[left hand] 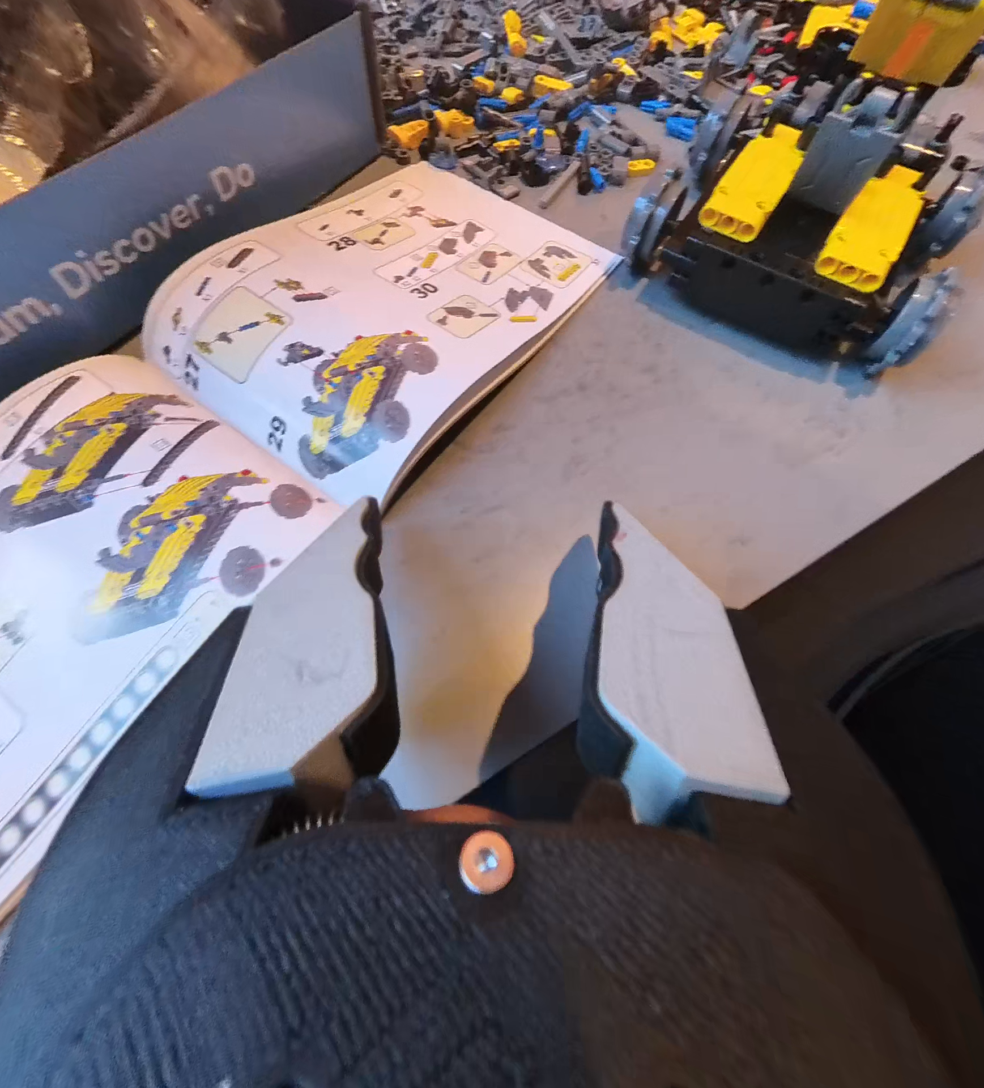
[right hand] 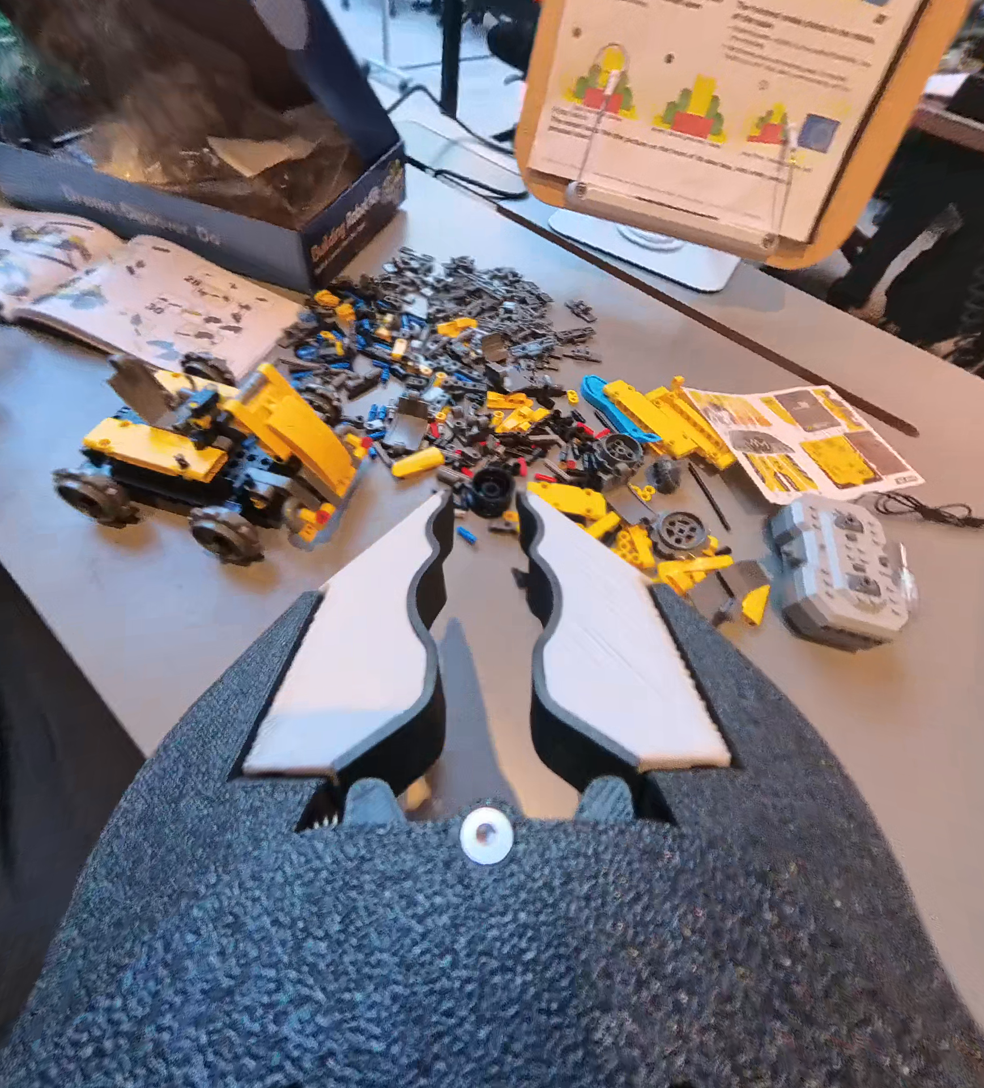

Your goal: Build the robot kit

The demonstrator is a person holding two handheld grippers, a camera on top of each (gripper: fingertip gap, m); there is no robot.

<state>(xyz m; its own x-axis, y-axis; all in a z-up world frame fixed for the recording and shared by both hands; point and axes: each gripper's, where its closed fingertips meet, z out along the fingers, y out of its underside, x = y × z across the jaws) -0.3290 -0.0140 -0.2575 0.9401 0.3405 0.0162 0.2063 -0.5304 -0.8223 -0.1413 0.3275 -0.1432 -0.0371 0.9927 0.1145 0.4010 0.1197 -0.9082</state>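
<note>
Both tongs hang spread and empty over the bench (left hand: 683,412): the left tongs (left hand: 489,518) just right of an open booklet (left hand: 277,365), a yellow model (left hand: 795,247) ahead, the right tongs (right hand: 484,500) just short of a black wheel (right hand: 492,487) at the edge of loose parts (right hand: 448,353), box (right hand: 183,194) beyond.

1. My left wrist view sits low over the near edge of the grey table (left hand: 683,412), facing across it, with the open instruction booklet (left hand: 230,412) close on its left.
2. My right wrist view looks from higher up, down over the loose parts pile (right hand: 448,377).
3. Both views share the booklet (right hand: 124,294), the yellow vehicle model (left hand: 801,235) (right hand: 213,447), the pile and the dark box (left hand: 142,200) (right hand: 195,194).
</note>
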